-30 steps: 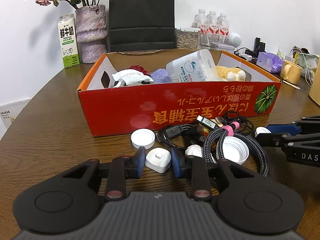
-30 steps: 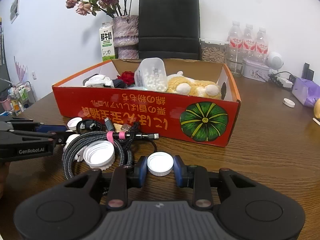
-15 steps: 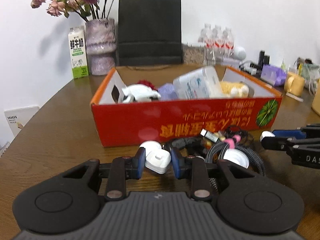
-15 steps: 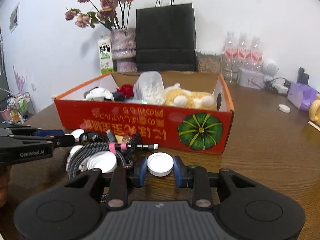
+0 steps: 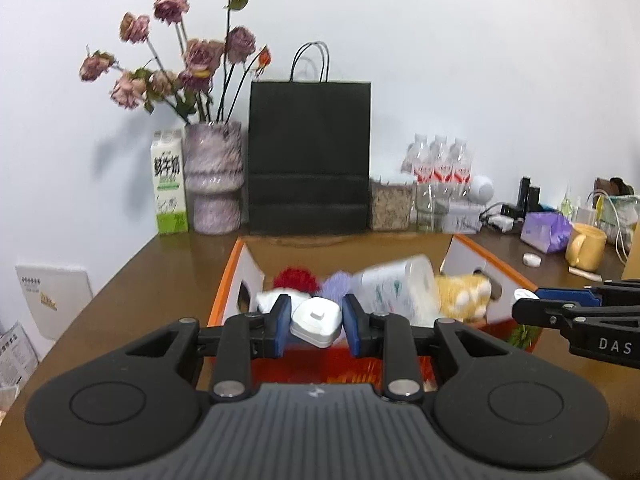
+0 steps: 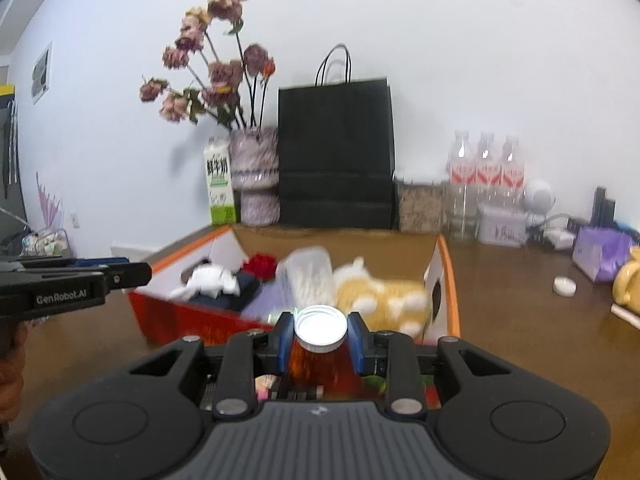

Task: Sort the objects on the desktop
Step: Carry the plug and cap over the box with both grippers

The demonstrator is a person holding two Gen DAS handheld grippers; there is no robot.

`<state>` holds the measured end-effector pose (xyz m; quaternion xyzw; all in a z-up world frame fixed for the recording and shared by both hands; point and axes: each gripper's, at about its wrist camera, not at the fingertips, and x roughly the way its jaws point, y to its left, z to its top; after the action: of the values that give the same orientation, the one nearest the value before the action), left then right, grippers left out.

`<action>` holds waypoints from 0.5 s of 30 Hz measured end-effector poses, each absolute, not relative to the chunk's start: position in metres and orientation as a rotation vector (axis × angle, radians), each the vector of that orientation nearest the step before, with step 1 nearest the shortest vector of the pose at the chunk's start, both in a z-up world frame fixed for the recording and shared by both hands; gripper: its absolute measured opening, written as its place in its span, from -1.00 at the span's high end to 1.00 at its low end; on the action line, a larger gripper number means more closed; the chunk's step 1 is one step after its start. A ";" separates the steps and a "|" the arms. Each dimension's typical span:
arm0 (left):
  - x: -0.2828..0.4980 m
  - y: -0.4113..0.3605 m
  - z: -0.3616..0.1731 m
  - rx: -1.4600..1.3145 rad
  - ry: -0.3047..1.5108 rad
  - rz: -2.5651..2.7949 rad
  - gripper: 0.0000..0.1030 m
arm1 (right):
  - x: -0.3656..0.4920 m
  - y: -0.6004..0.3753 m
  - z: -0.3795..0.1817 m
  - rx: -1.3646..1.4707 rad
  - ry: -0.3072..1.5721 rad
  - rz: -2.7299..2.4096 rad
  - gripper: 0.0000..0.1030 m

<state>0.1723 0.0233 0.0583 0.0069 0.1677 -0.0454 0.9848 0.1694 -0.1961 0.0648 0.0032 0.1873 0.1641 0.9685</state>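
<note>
Both grippers are loaded and carrying toward the box (image 5: 230, 280), so the step in hand looks like the drop-off of two small items at once. The left gripper (image 5: 316, 322) is clamped on a white plug (image 5: 316, 320), its blue pads pressing either side, with the box's near wall just below and ahead of the fingertips. The right gripper (image 6: 320, 330) pinches a white cap (image 6: 320, 327) by its rim, and the open box (image 6: 448, 264) lies just beyond it. The next move, as I judge it, calls for pushing each load forward past the near wall, finding a gap among what already lies inside (a jar (image 5: 396, 288), a yellow plush (image 5: 460, 294), something red), then letting go. Much is hard to read: the box contents are smeared by blur, the table right under both grippers is hidden by their own bodies, and only a sliver of cable shows below the right one. Whether anything is left on the table to sort cannot be told.
</note>
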 end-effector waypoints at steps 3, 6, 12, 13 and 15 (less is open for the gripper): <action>0.186 0.016 0.066 0.018 0.319 -0.091 0.45 | 0.183 -0.196 0.071 0.007 0.359 0.320 0.47; 0.205 0.009 0.068 0.019 0.323 -0.087 0.45 | 0.201 -0.196 0.072 0.017 0.355 0.308 0.47; 0.241 -0.002 0.054 0.013 0.333 -0.074 0.45 | 0.237 -0.203 0.061 0.040 0.348 0.293 0.47; 0.244 -0.002 0.048 0.023 0.348 -0.069 0.45 | 0.237 -0.205 0.056 0.050 0.338 0.292 0.47; 0.247 0.001 0.039 0.038 0.362 -0.060 0.45 | 0.237 -0.206 0.049 0.044 0.349 0.291 0.47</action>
<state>0.2466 0.0006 0.0394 0.0189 0.1799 -0.0298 0.9830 0.2375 -0.2064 0.0485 0.0217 0.1732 0.1444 0.9740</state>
